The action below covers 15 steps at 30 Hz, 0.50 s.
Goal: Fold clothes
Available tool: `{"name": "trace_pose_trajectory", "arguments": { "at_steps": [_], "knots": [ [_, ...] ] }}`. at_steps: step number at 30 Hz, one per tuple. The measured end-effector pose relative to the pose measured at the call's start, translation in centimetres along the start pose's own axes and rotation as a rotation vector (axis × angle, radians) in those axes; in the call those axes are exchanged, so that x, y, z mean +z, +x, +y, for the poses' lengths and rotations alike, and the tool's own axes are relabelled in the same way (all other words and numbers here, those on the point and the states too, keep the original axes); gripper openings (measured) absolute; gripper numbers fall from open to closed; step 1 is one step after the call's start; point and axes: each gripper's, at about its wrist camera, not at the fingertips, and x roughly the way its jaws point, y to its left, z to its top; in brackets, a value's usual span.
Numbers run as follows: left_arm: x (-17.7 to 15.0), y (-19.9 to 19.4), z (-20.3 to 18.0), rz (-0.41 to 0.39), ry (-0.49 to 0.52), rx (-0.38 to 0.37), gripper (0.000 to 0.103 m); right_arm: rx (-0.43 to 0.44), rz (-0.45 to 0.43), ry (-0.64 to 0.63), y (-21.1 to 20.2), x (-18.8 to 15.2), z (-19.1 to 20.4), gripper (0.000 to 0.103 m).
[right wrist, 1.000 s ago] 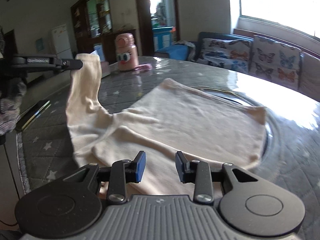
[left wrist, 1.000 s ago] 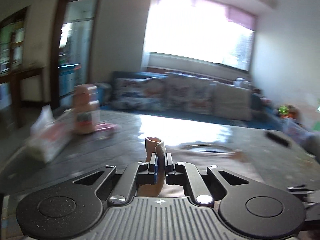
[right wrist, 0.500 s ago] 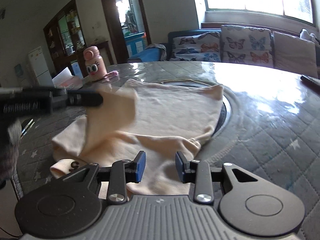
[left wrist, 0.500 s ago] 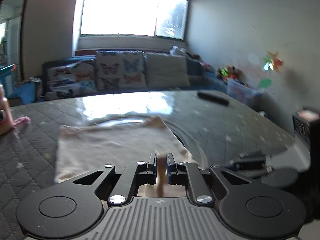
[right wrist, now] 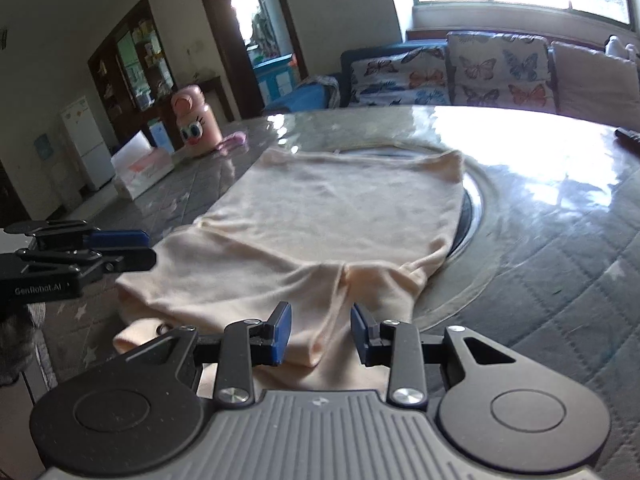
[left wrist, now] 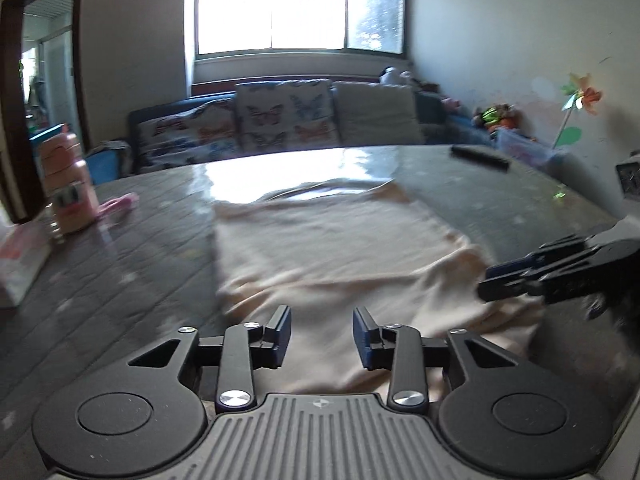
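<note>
left tongs point(left wrist: 322, 336) opening, empty | right tongs point(right wrist: 320, 334) parted | garment point(right wrist: 320, 232) on table point(right wrist: 560, 240)

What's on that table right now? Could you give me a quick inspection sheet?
Surface: grey quilted table with a glossy round inset.
Job's things: cream garment lying flat, near part folded over.
Clutter: pink bottle, tissue pack, dark remote.
Grippers: left tool opening, nothing pinched; right tool open above the garment's near edge.
Cables: nothing seen.
Surroundings: butterfly-cushion sofa, bright window, doorway.
</note>
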Motion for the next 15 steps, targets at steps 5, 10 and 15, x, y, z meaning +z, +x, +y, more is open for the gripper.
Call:
{"name": "trace_pose_trajectory", "arguments": {
  "at_steps": [5,10,15],
  "knots": [
    [-2.0,-1.2,1.2,0.027,0.02,0.026,0.047,-0.018,0.024,-0.031,0.5,-0.2,1.0,0.024],
    [-3.6,-1.1,1.4,0.053,0.031,0.024,0.047,-0.041,0.037,-0.039,0.6,-0.2,1.4,0.01],
    [-3.9,-1.1,1.7,0.04,0.028,0.024,0.038,-0.059,0.02,-0.05,0.3,0.2,1.7,0.003]
  ]
}}
